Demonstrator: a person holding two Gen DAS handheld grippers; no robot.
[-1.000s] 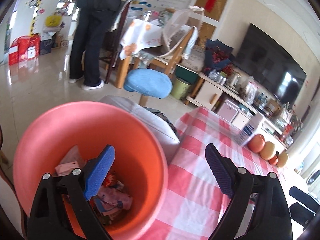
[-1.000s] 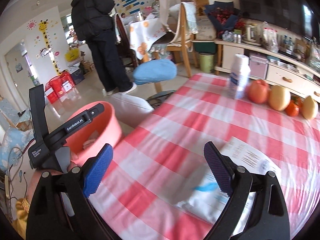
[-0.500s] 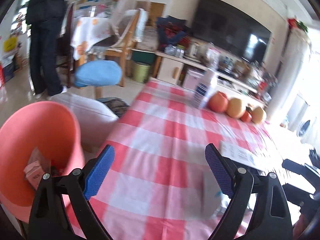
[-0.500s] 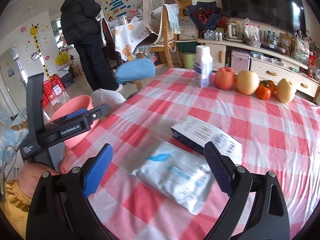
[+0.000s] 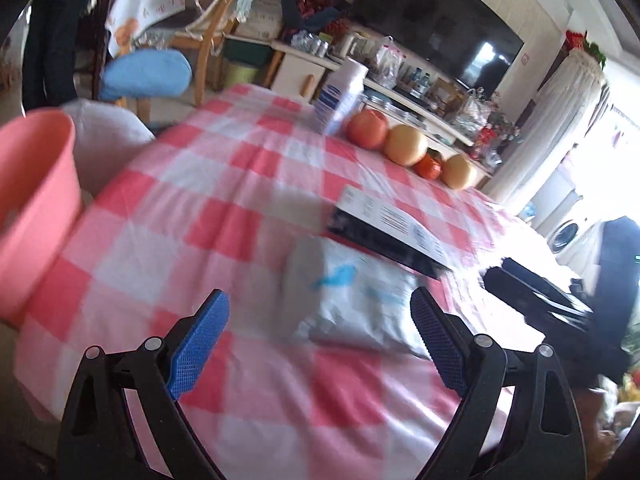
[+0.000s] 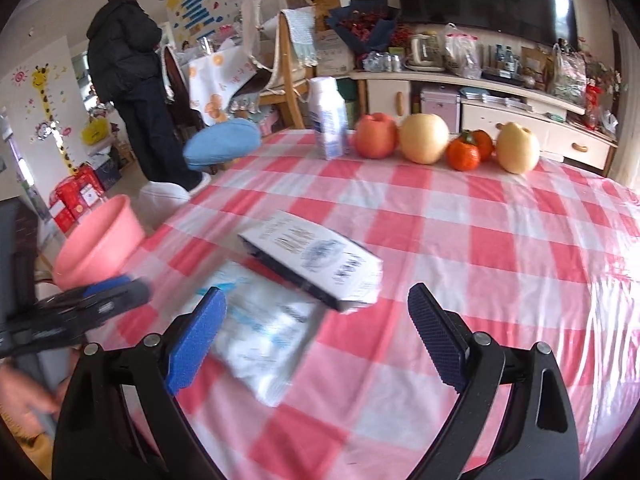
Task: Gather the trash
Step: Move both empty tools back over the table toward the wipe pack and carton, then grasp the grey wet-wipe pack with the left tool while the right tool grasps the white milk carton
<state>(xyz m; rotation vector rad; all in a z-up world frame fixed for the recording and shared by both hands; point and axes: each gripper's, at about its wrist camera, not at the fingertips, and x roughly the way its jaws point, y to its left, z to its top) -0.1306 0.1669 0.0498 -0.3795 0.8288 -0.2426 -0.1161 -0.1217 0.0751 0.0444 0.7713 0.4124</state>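
A white plastic packet with blue print (image 5: 356,300) (image 6: 260,324) lies on the red-checked tablecloth (image 5: 224,200) (image 6: 500,248). A white and dark box (image 5: 392,232) (image 6: 316,260) lies just behind it, partly over it. A pink bin (image 5: 32,196) (image 6: 100,240) stands off the table's left edge. My left gripper (image 5: 320,340) is open and empty, just short of the packet. My right gripper (image 6: 316,336) is open and empty, above the packet and the box. Each gripper shows in the other's view: the right in the left wrist view (image 5: 532,300), the left in the right wrist view (image 6: 80,308).
A white bottle (image 6: 328,120), an apple (image 6: 376,136), two pears (image 6: 424,138) and oranges (image 6: 464,152) stand in a row at the table's far edge. A blue-cushioned stool (image 6: 222,148) and a person in black (image 6: 132,92) are beyond the table, left. A TV cabinet (image 6: 520,120) runs along the back.
My left gripper has swung right from over the pink bin to the table and now faces the packet. My right gripper has moved forward over the packet and box.
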